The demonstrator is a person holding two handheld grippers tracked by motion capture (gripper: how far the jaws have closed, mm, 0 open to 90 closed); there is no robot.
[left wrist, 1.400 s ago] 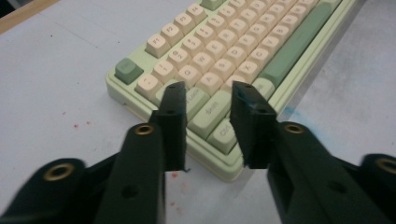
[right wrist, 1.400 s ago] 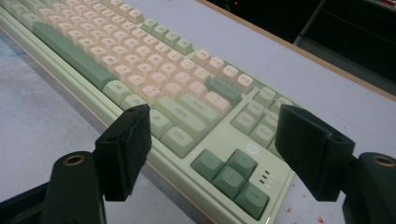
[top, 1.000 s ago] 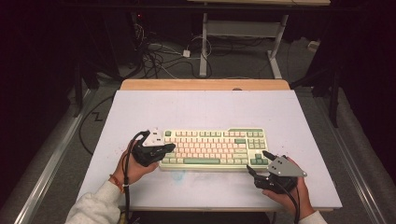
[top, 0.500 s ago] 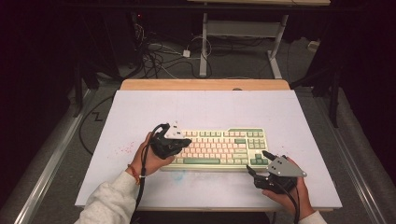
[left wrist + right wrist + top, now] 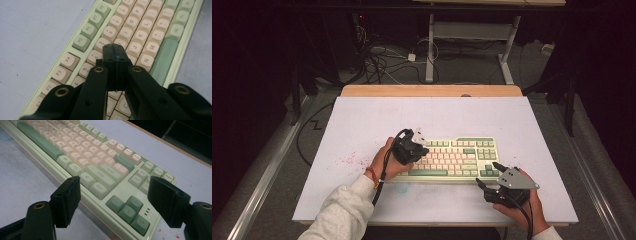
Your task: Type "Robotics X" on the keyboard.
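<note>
Left hand-held gripper (image 5: pixel 115 53): jaws closed, poised over cream-and-green plastic keyboard (image 5: pixel 462 155), contact perhaps made | right hand-held gripper (image 5: pixel 112 202): jaws held wide at keyboard's corner | white tabletop (image 5: pixel 362 120).

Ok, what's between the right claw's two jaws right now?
The right gripper view shows the right claw open, with the keyboard's near right corner, its arrow keys, lying between the jaws, untouched.

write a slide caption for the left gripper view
Shut left gripper poised over the cream letter keys of a green-and-cream keyboard on a pale table.

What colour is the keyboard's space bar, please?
The space bar is green, clearest in the right gripper view.
</note>
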